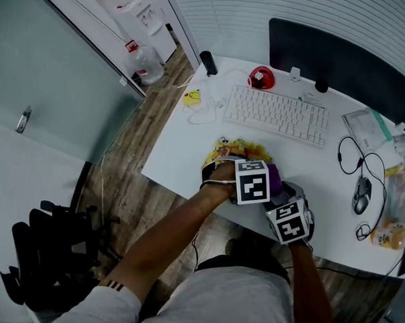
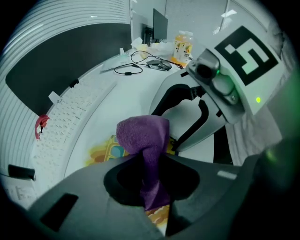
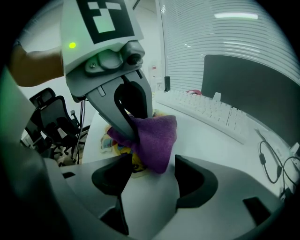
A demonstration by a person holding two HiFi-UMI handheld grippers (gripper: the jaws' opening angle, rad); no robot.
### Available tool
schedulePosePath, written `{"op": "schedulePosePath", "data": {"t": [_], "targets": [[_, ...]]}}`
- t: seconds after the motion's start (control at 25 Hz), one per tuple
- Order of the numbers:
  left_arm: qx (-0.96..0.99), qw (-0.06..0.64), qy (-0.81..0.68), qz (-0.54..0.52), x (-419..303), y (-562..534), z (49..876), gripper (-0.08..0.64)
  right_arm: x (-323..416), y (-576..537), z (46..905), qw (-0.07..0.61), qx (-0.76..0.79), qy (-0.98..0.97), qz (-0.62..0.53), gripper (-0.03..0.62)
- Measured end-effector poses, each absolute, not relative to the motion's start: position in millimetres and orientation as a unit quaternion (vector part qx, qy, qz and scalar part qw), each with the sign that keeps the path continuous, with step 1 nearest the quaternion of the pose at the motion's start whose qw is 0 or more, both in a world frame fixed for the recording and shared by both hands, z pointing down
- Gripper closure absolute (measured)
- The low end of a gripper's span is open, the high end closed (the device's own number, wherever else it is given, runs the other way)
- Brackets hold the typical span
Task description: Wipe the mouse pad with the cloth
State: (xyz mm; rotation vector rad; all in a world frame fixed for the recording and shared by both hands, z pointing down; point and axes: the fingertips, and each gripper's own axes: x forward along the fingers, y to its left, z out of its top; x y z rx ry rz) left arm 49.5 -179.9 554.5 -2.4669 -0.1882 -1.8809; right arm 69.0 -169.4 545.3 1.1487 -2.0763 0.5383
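Observation:
A purple cloth is bunched up and pinched between the jaws of my left gripper, just above a yellow patterned mouse pad near the desk's front edge. In the head view the left gripper sits over the mouse pad, with the cloth showing at its right. My right gripper stands open facing the left one. The cloth's lower tip hangs at the mouth of the open jaws. The mouse pad is mostly hidden beneath.
On the white desk a white keyboard lies behind the pad and a dark monitor stands at the back. A mouse with cables is at the right. A black office chair stands on the floor to the left.

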Motion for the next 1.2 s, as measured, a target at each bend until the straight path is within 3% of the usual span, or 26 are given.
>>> {"op": "schedulePosePath", "data": {"t": [0.88,1.2], "targets": [[-0.784,-0.072,0.075,-0.612,-89,-259,550,0.477,69,-169,545,0.346,0.443,-0.800,0.209,0.345],[-0.782,-0.078,0.105,-0.609,-106,-261,547,0.477,69,-170,545,0.349,0.439,-0.803,0.201,0.345]]}}
